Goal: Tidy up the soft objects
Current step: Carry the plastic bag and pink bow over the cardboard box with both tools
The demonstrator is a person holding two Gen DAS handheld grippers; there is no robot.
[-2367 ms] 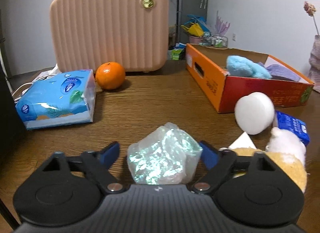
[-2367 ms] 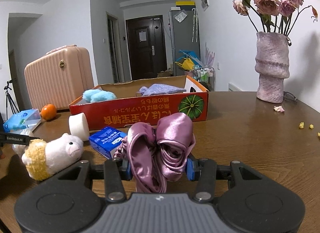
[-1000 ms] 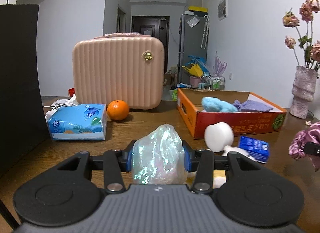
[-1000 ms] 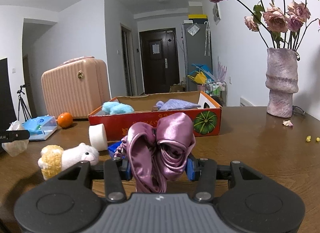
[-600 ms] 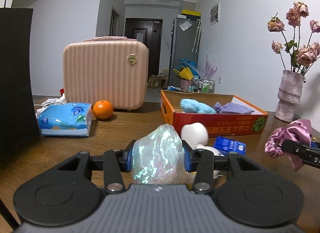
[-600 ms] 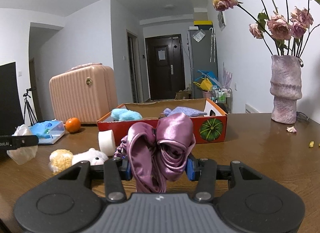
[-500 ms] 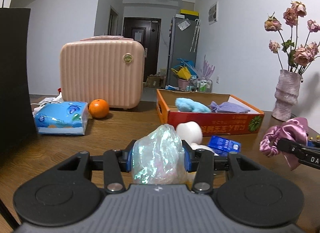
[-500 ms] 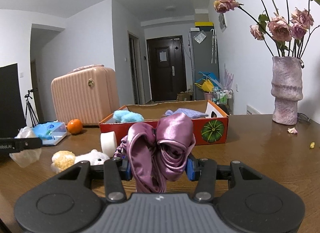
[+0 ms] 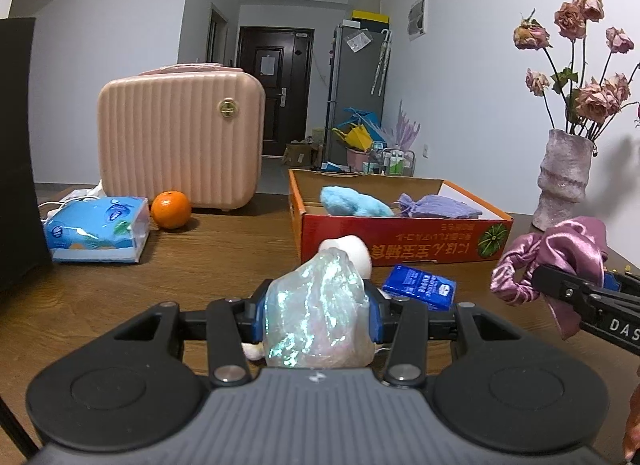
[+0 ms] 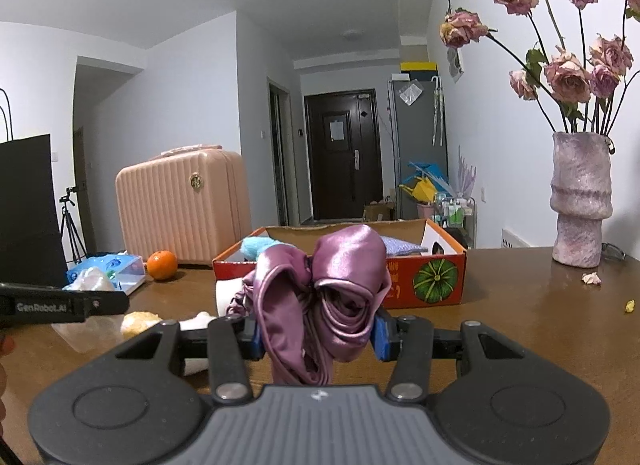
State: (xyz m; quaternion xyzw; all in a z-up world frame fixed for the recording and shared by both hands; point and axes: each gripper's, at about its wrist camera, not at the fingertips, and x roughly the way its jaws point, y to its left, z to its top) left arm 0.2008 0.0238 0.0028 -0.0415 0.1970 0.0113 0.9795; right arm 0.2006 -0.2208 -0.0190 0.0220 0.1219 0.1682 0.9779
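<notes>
My left gripper (image 9: 318, 315) is shut on an iridescent plastic pouch (image 9: 316, 313), held above the table. My right gripper (image 10: 318, 335) is shut on a purple satin scrunchie (image 10: 324, 305); it also shows in the left wrist view (image 9: 560, 253) at the right. The orange cardboard box (image 9: 400, 243) stands ahead, holding a blue fluffy item (image 9: 352, 203) and a lilac pouch (image 9: 432, 207). A white and yellow plush toy (image 10: 140, 323) lies on the table, mostly hidden behind the grippers.
A white foam roll (image 9: 352, 251) and a blue packet (image 9: 420, 287) lie before the box. A pink suitcase (image 9: 180, 141), an orange (image 9: 170, 209) and a tissue pack (image 9: 96, 231) are at the left. A vase of dried roses (image 10: 580, 201) stands at the right.
Both grippers have risen with their loads and drawn closer together. The left gripper shut on the pouch 2.4 s ago. The box now sits more centred ahead.
</notes>
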